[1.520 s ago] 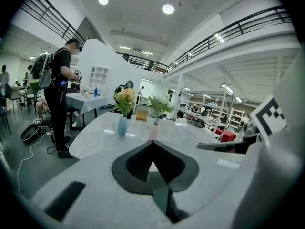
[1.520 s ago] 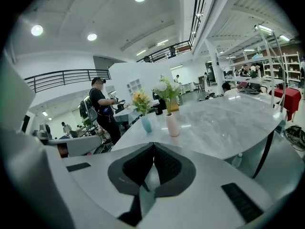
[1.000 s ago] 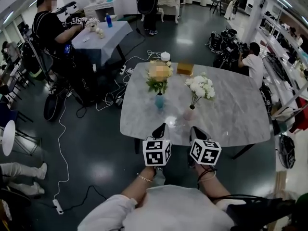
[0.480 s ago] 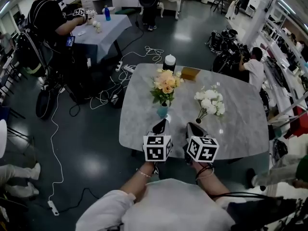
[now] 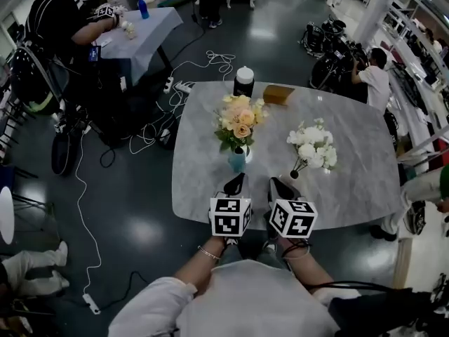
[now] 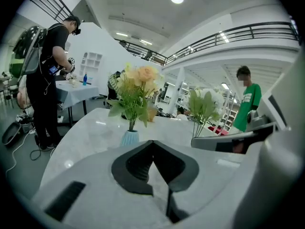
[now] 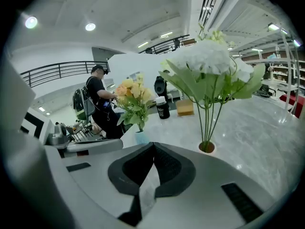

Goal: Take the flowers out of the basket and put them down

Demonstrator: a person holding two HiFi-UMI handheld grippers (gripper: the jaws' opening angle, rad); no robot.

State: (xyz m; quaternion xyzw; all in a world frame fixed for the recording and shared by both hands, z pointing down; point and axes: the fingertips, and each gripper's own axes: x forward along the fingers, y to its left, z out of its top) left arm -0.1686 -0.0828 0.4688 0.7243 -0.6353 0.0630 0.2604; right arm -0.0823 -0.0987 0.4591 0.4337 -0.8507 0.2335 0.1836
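Above the near edge of the oval grey marble-patterned surface (image 5: pixel 351 181), the left tool (image 5: pixel 236 182) and the right tool (image 5: pixel 278 186) hang side by side. Each is tilted forward and down, with its marker cube toward the person. Both tools are narrow. In the left gripper view the dark ribbed pads (image 6: pixel 138 167) meet at their tips with nothing between them. The right gripper view shows the same: pads (image 7: pixel 167 166) together and empty.

Just ahead of the left tool, a small pale blue ribbed vase (image 5: pixel 237 161) stands upright on the surface. It holds a bunch of peach and yellow flowers (image 5: pixel 240 116) with green leaves. Ahead of the right tool and slightly to its right, white flowers (image 5: pixel 312 144) on long green stems rise from a small round vase (image 7: pixel 207 147); only its rim shows past the tool's body. Neither tool touches either bunch.

Farther beyond the tools, near the far edge of the surface, stands a black bottle with a white cap (image 5: pixel 243 81). A tan rectangular box (image 5: pixel 278 94) lies to its right. Well off to the left tool's far left, a person in black clothes (image 5: pixel 59 27) works at a table draped in pale blue cloth (image 5: pixel 140 37). White cables (image 5: pixel 210 62) trail over the dark floor.
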